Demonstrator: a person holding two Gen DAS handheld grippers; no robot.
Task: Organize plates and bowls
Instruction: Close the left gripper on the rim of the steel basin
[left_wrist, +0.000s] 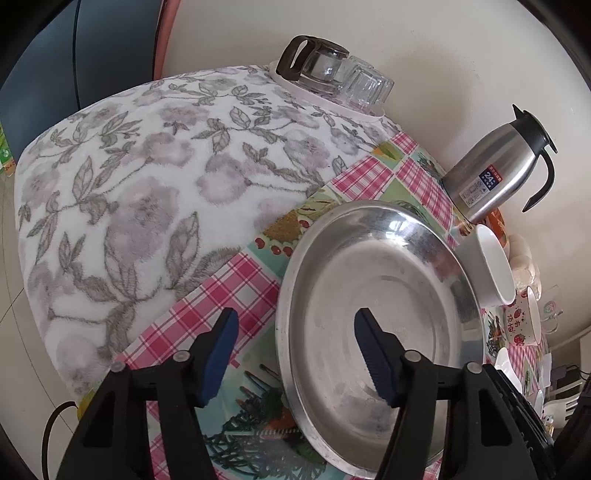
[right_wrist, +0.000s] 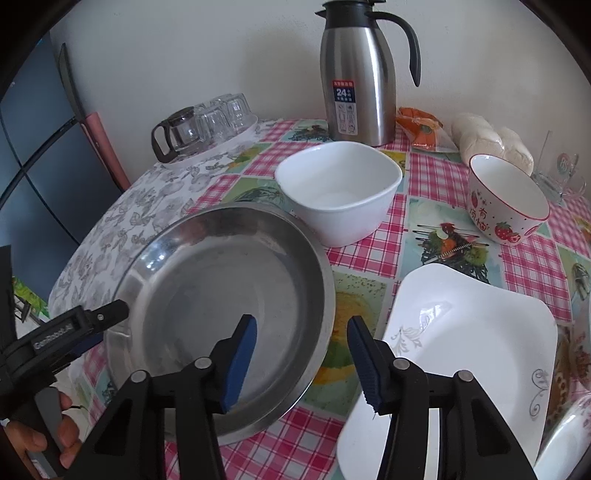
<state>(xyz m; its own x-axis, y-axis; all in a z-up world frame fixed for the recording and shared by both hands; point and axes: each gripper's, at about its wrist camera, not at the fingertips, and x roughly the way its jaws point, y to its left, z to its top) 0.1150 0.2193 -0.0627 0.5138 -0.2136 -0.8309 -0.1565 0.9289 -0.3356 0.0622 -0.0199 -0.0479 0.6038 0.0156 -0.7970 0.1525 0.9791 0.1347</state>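
A round steel plate (left_wrist: 384, 266) (right_wrist: 207, 273) lies on the checked tablecloth. My left gripper (left_wrist: 295, 325) is open and straddles the plate's left rim, one finger outside and one over the dish; it also shows in the right wrist view (right_wrist: 107, 314) at that rim. My right gripper (right_wrist: 302, 330) is open and straddles the plate's right rim. A white square bowl (right_wrist: 338, 192) (left_wrist: 493, 266) stands behind the plate. A strawberry bowl (right_wrist: 508, 201) stands to the right. A white square plate (right_wrist: 465, 354) lies at the front right.
A steel thermos jug (right_wrist: 356, 74) (left_wrist: 498, 166) stands at the back by the wall. A tray with a glass pot and upturned glasses (right_wrist: 207, 125) (left_wrist: 332, 74) sits at the back left on a floral cloth (left_wrist: 129, 203). A snack bag and buns (right_wrist: 480, 136) lie at the back right.
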